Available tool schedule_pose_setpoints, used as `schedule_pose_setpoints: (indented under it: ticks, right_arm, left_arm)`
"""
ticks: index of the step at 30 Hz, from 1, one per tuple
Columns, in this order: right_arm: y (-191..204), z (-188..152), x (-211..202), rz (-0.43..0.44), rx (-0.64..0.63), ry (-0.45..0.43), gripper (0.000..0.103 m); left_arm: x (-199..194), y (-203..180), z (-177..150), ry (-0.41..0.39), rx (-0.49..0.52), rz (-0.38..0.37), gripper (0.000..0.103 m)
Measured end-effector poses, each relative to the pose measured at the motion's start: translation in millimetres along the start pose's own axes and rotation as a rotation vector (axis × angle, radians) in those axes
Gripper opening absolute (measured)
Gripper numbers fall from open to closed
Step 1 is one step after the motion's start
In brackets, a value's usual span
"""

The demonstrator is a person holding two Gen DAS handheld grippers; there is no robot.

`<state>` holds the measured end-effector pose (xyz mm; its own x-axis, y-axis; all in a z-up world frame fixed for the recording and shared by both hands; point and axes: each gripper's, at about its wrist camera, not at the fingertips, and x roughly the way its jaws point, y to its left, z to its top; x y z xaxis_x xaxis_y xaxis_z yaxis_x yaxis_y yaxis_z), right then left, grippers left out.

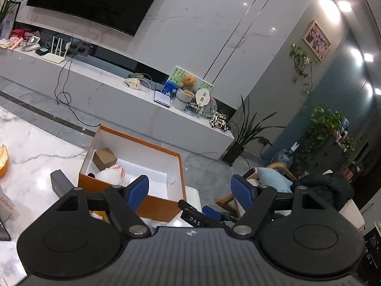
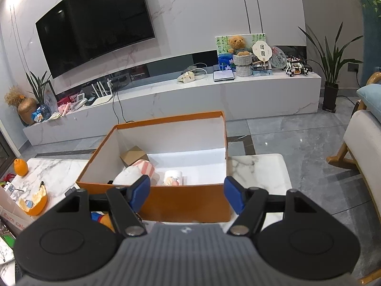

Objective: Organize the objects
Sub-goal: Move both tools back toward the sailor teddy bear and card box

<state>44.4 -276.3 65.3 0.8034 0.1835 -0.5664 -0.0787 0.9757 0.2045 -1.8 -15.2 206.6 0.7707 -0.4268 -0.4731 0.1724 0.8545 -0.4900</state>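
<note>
An orange box with a white inside stands open on the marble table. In it lie a small brown carton, a white plush with a pink striped part and a white printed cup. My right gripper hovers open in front of the box's near wall, with nothing between its blue pads. The left wrist view shows the same box, carton and plush. My left gripper is wide open over the box's right corner and holds nothing. Part of the other gripper shows below it.
A dark grey case lies left of the box. An orange and peel sit at the table's left, a blue and orange toy near the front. A white TV cabinet is behind, an armchair right.
</note>
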Motion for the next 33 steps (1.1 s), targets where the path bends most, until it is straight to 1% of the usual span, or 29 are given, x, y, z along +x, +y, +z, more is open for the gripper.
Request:
schedule_pose_setpoints:
  ticks: [3,5,9,11,13,15,17,18,20,22,24,26,28,30,33]
  right_arm:
    - [-2,-1,0,-0.002,0.003,0.006,0.07]
    - [-2,0,0,-0.001,0.003,0.006,0.07]
    - [-2,0,1,0.005,0.003,0.011,0.07]
    - [-1,-1,1,0.008,0.006,0.015,0.07]
    - [0,-1,1,0.012,0.002,0.017,0.07]
    - [2,-2,3,0.012,-0.003,0.022,0.07]
    - [3,-2,3,0.014,-0.004,0.027,0.07]
    - [4,-2,3,0.015,-0.006,0.028,0.071]
    - [4,-4,1,0.016,-0.006,0.026,0.071]
    - [3,-8,-3,0.018,-0.007,0.031,0.073]
    - [3,-13,-6,0.019,-0.017,0.04,0.073]
    - [3,-19,-8,0.017,-0.026,0.051,0.073]
    - [3,-25,-5,0.017,-0.031,0.072,0.073]
    - [5,-33,1,0.02,-0.044,0.096,0.073]
    - [13,-42,12,0.029,-0.081,0.121,0.073]
  left_arm:
    - [3,4,-1,0.01,-0.043,0.0,0.089]
    - [-3,5,-2,-0.006,-0.042,-0.006,0.089]
    - [-7,8,-2,-0.041,-0.062,0.01,0.089]
    - [-10,7,-4,-0.058,-0.052,0.017,0.089]
    - [-9,6,-7,-0.048,-0.052,0.011,0.089]
    - [-6,4,-10,-0.026,-0.054,-0.02,0.089]
    - [-1,5,-13,-0.009,-0.039,-0.031,0.089]
    - [4,8,-15,0.006,-0.017,-0.012,0.089]
    - [11,18,-20,0.001,0.012,0.031,0.089]
    - [26,40,-27,-0.004,0.043,0.126,0.089]
    - [41,63,-33,-0.016,0.081,0.188,0.089]
    - [60,86,-41,-0.009,0.144,0.263,0.089]
    - [85,103,-49,0.039,0.229,0.354,0.089]
    - [108,118,-57,0.088,0.276,0.416,0.089]
    - [139,135,-70,0.155,0.318,0.449,0.089]
